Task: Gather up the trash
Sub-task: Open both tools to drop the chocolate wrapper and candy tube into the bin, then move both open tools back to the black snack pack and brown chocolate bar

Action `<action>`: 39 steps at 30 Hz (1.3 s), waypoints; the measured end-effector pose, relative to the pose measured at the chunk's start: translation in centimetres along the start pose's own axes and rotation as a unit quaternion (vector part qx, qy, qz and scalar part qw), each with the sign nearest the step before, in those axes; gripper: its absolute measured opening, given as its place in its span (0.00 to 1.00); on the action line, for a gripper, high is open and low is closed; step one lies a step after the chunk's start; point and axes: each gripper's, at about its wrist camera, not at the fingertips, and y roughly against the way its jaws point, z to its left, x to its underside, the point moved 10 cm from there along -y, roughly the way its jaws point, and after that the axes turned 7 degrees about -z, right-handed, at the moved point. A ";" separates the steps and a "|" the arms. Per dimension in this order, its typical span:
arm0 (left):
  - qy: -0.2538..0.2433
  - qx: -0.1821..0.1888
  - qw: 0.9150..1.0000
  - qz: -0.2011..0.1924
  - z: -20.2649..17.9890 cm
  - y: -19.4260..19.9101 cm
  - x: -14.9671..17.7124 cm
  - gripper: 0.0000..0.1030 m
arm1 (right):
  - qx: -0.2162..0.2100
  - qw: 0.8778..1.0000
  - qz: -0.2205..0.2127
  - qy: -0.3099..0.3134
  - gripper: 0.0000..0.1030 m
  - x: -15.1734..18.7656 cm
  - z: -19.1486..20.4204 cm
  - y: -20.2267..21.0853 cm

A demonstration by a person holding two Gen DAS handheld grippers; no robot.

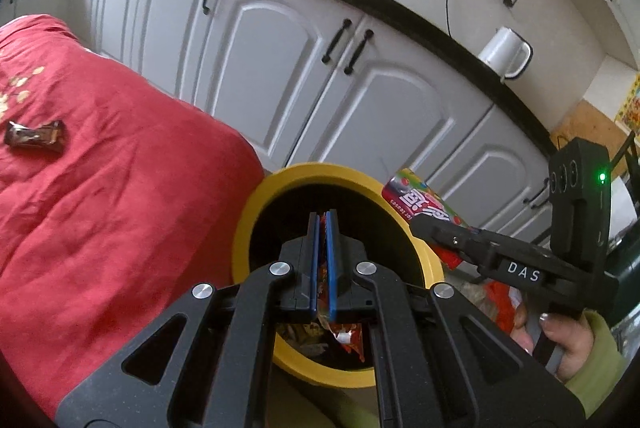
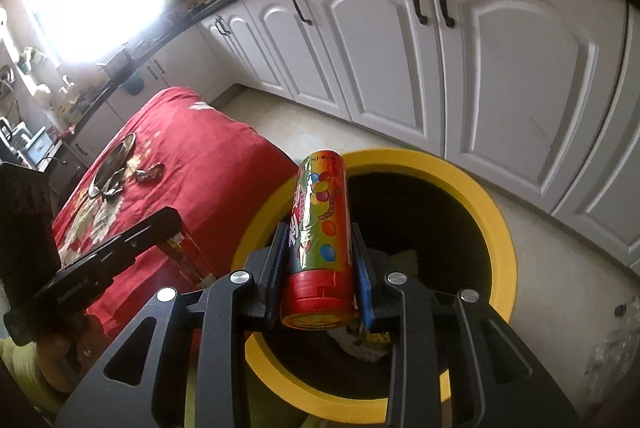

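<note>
Right gripper clamped across a candy tube above the yellow-rimmed bin — probably light, rigid and slick, best held mid-body. Left gripper, over the same bin, pinches a thin crinkly wrapper — limp, held by its edge.

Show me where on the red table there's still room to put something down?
The red cloth is bare near the yellow bin, from the wrapper to the table's near edge. The far end is crowded: a metal plate with more wrappers beside it. Both grippers hang over the bin.
</note>
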 end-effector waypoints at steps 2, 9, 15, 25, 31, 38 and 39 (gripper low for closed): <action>-0.002 0.001 1.000 0.006 -0.2 -0.5 0.2 0.01 | 0.001 1.000 0.004 -0.007 0.28 0.3 -0.6 -0.2; 0.010 0.024 1.000 0.006 -0.4 -0.7 -0.2 0.51 | 0.006 0.999 0.005 -0.042 0.49 0.6 -2.3 -0.3; 0.016 0.006 1.000 -0.005 0.7 0.2 -0.7 0.80 | 0.014 0.998 -0.004 -0.053 0.58 0.2 -3.0 -0.2; 0.011 -0.081 0.996 -0.038 5.3 3.5 -2.0 0.89 | 0.008 0.999 -0.045 0.005 0.66 -1.6 0.9 0.8; -0.004 -0.136 0.988 -0.073 8.3 6.4 -3.3 0.89 | -0.005 0.997 -0.053 0.050 0.67 -2.1 4.2 0.5; -0.011 -0.193 0.976 -0.101 12.0 9.3 -4.4 0.89 | -0.030 0.994 -0.049 0.096 0.69 -2.6 8.7 -0.4; -0.009 -0.202 0.974 -0.106 12.7 9.9 -4.6 0.89 | -0.032 0.993 -0.048 0.104 0.69 -2.6 9.4 -0.6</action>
